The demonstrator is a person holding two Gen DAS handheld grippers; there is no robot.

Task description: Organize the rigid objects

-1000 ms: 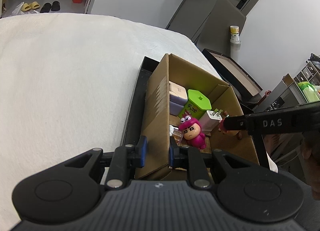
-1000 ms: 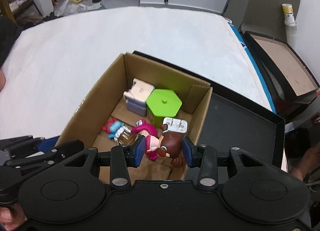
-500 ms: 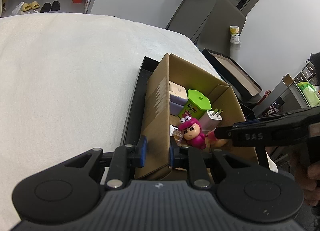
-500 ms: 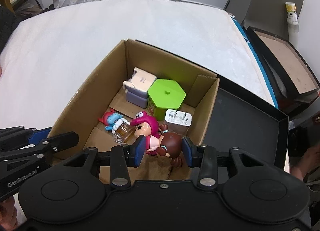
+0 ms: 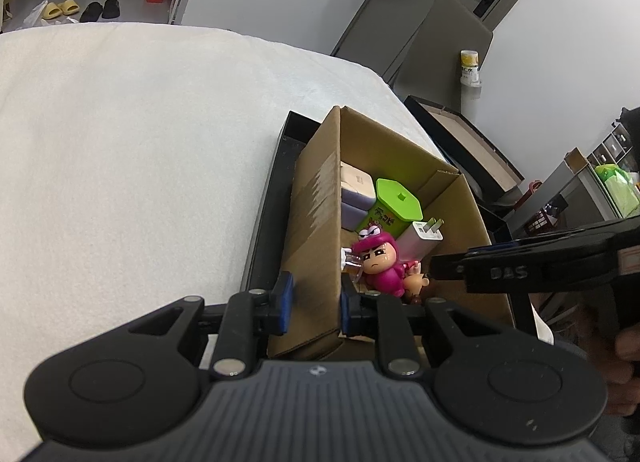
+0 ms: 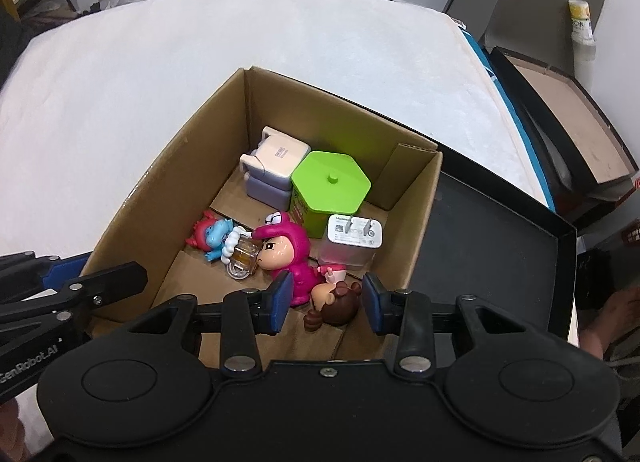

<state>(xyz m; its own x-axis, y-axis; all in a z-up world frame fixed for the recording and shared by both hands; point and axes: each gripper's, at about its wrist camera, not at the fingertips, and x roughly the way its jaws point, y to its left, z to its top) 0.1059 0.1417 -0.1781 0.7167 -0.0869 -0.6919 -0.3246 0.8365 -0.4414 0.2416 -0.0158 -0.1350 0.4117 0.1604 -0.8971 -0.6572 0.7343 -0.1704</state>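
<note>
Clamped on the near left wall of the cardboard box (image 5: 316, 222), our left gripper (image 5: 314, 304) has one blue pad outside the wall and one inside, both pressed against the cardboard. Our right gripper (image 6: 326, 304) hangs over the near end of the box with its jaws apart; the brown-haired doll (image 6: 334, 304) lies on the box floor between the pads, and we see a gap on each side of it, so nothing is gripped there.

From the right wrist view, the box stands in a shallow black tray (image 6: 492, 230) on a white padded surface (image 6: 200, 54). Inside, at the far end, a white and lilac stacked case (image 6: 272, 170) sits just left of a green hexagonal tin (image 6: 330, 184). Right of the middle, a white plug adapter (image 6: 354, 236) stands with its prongs up, touching the tin's near side. A pink-suited figure (image 6: 286, 252) lies on its side in the middle, its face against a small clear mug (image 6: 242, 256); a blue and red toy (image 6: 212, 236) lies just left of the mug. The brown-haired doll lies nearest us, touching the pink figure.

Beyond the tray on the right, another open black box (image 6: 568, 110) rests on the floor.
</note>
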